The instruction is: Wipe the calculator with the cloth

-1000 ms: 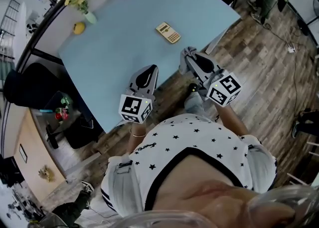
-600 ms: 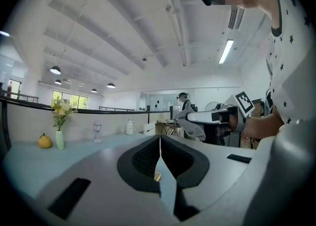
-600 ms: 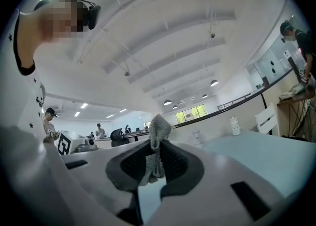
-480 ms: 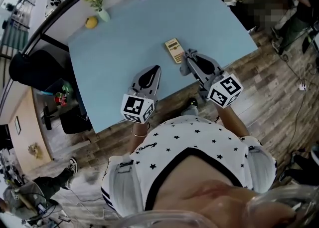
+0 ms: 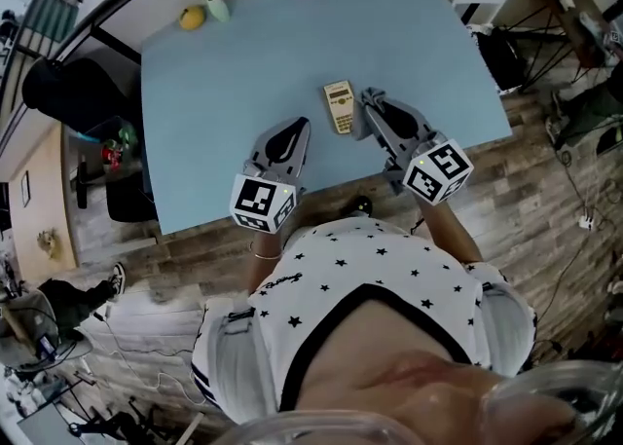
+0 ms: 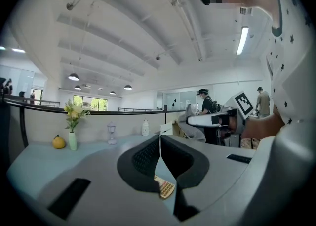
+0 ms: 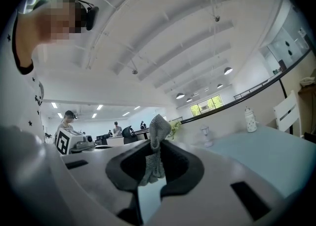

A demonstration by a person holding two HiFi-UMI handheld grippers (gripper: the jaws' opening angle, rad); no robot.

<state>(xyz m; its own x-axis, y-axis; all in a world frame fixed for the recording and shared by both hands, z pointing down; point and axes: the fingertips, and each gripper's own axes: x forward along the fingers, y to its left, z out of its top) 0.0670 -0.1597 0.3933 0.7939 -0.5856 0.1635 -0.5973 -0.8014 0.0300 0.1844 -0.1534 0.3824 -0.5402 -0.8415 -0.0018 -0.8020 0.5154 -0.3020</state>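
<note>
**Light calculator, limp cloth: pin one, sweep with the other**

The calculator [image 5: 339, 106] lies flat on the desk [image 5: 224, 83], about midway along its width and closer to the near edge than the far one. Its long side runs roughly from near edge to far edge.

Your right gripper [image 7: 156, 147] has its fingers pinching the cloth [image 7: 159, 127]. A short tuft stands above the tips and the rest hangs down between them. In the head view the cloth sits just beside the calculator's right side. I cannot tell whether it touches.

Your left gripper [image 6: 159, 143] has its fingers pressed together with nothing between them. It hovers over the near edge, to the left of the calculator.

Expect the calculator to be light, stiff and slick-backed, so it will probably skate across the smooth desk under a sideways wipe. The keys and display are the parts to go easy on.

If you steady it, press on a bare corner or hold the 2 long sides, not the key face.

The cloth is soft and limp, so only the bunch close to the fingers will carry pressure. The hanging part will likely just drag. Your grip near the top looks secure enough for light strokes.
</note>
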